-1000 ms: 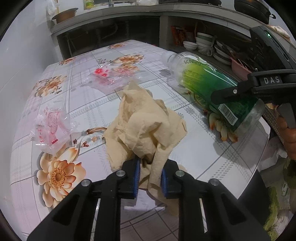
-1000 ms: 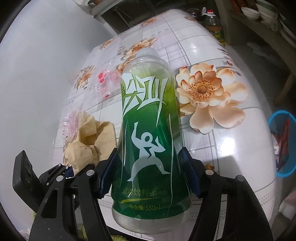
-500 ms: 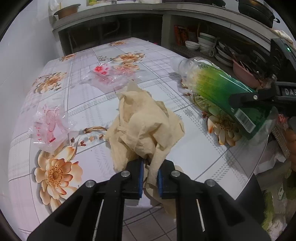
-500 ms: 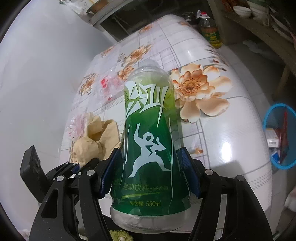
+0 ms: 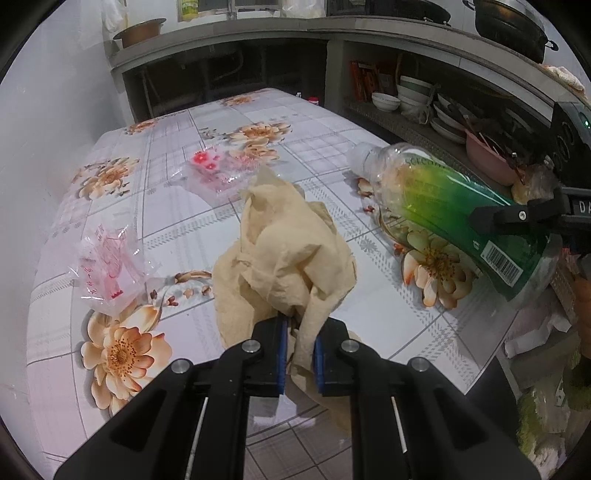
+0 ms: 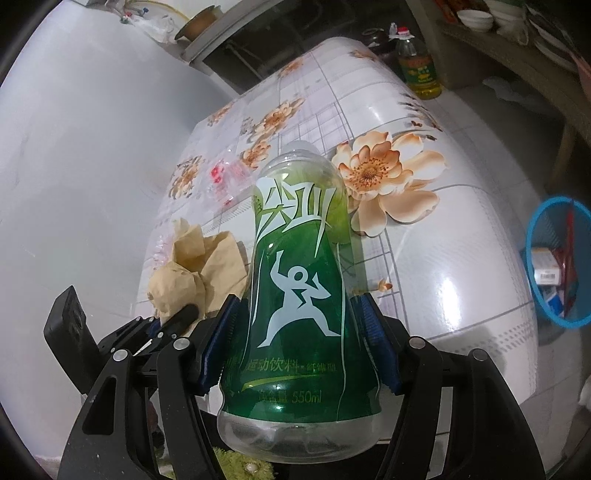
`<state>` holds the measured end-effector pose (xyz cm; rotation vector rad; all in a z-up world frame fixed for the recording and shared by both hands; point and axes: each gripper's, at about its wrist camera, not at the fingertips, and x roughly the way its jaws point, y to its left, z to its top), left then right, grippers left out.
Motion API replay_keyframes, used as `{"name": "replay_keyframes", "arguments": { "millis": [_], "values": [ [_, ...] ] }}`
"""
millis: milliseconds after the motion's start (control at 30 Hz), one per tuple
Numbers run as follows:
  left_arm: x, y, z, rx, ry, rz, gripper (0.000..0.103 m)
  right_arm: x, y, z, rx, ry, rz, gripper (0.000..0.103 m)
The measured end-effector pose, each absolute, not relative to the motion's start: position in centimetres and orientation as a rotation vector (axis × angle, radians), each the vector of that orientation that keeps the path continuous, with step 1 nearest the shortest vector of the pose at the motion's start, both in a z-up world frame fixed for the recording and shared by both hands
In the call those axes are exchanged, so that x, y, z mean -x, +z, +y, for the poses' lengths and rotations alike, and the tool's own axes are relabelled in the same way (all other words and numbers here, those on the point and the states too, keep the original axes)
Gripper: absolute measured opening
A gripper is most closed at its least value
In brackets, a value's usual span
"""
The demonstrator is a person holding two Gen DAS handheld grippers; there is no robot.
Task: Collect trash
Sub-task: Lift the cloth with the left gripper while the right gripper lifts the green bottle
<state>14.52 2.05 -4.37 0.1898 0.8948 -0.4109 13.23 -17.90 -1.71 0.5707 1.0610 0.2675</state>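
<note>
- Left gripper (image 5: 298,354), bottom centre of its frame, is clamped on the crumpled tan paper (image 5: 284,254).
- Right gripper (image 6: 297,343) squeezes the green bottle (image 6: 299,291), centre frame.
- Blue bin (image 6: 554,258) sits at the right edge.

Wall: plain white, just left of the table (image 5: 229,122).
Table: glossy cloth, grey checks, orange flowers.
Counter (image 5: 424,40): grey concrete, running behind and along the right.
On top: pot (image 5: 511,24), brown bowl (image 5: 140,33).
Shelf below: stacked bowls (image 5: 410,94) and plates.
Floor: pale; oil bottle (image 6: 419,70), blue basket (image 6: 554,258).
Light: bright glare on cloth.
</note>
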Motion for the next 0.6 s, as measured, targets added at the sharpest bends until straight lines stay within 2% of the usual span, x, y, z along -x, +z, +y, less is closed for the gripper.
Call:
{"name": "replay_keyframes", "arguments": {
  "millis": [400, 600],
  "values": [
    [-14.1, -3.6, 2.3, -0.187, -0.412, 0.871, 0.010, -12.8, -1.5, -17.5, -0.531, 0.266, 1.069, 0.062],
    [-13.9, -3.4, 2.3, -0.184, -0.413, 0.865, 0.010, -13.9, -2.3, -17.0, -0.494, 0.227, 1.118, 0.070]
  ]
}}
